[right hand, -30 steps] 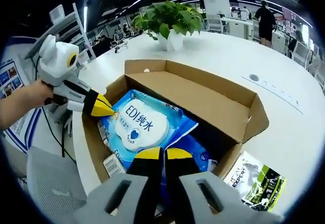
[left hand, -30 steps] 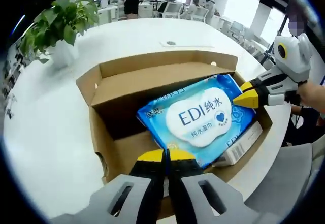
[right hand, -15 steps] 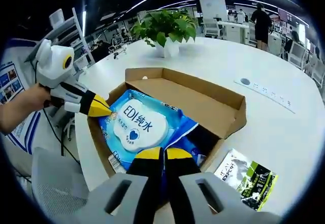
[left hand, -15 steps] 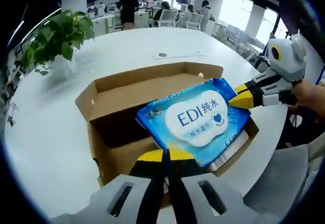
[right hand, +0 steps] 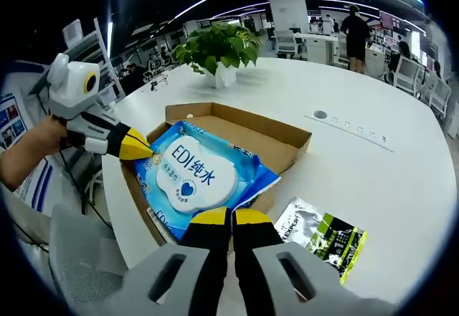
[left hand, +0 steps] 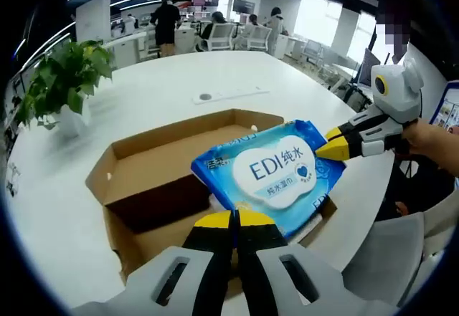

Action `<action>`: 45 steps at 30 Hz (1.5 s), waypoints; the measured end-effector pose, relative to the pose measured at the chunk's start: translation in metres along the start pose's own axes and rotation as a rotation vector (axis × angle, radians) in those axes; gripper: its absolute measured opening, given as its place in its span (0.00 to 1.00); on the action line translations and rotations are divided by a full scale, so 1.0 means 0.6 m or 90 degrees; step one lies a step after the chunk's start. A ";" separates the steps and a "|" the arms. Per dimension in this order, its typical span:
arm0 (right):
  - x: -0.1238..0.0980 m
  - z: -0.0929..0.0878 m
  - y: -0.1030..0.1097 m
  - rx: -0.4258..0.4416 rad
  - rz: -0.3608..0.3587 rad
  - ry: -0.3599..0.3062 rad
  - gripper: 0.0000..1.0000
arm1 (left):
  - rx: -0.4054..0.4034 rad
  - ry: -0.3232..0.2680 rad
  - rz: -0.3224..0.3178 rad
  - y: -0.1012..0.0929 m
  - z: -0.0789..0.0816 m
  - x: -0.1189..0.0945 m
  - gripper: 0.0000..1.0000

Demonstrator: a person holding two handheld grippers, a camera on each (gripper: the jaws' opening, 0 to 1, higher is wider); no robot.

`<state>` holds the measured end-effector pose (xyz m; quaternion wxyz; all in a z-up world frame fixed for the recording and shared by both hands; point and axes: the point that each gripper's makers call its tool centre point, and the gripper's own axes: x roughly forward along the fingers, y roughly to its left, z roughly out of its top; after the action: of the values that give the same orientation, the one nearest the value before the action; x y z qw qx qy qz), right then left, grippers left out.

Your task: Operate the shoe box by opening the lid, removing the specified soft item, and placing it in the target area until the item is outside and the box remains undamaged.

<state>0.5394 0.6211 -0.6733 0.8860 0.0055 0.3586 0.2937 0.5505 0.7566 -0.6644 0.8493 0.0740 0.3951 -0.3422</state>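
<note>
The left gripper and right gripper each pinch an opposite edge of the blue pack of wet wipes, jaws closed on it. The pack is held tilted above the open cardboard box on the white table. A green-and-black packet lies beside the box. A potted plant stands beyond.

The right claw pinches the near edge of a blue wet-wipes pack, its jaws pressed together. The left claw grips the pack's far corner. Under the pack sits an open cardboard box on the white table, near a green-and-black packet and a potted plant.
</note>
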 end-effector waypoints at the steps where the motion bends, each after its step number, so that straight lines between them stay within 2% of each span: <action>1: -0.006 -0.003 -0.004 0.000 -0.002 0.000 0.00 | 0.001 0.000 -0.002 -0.004 0.002 0.002 0.00; 22: -0.090 -0.045 -0.089 0.032 -0.036 0.013 0.00 | -0.001 -0.006 -0.065 -0.121 0.040 0.051 0.00; 45: -0.141 -0.090 -0.170 0.037 -0.069 0.046 0.00 | 0.045 0.005 -0.108 -0.204 0.063 0.111 0.00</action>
<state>0.5096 0.4816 -0.6825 0.8867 0.0010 0.3982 0.2348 0.5260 0.6146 -0.6694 0.8128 0.0714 0.3910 -0.4260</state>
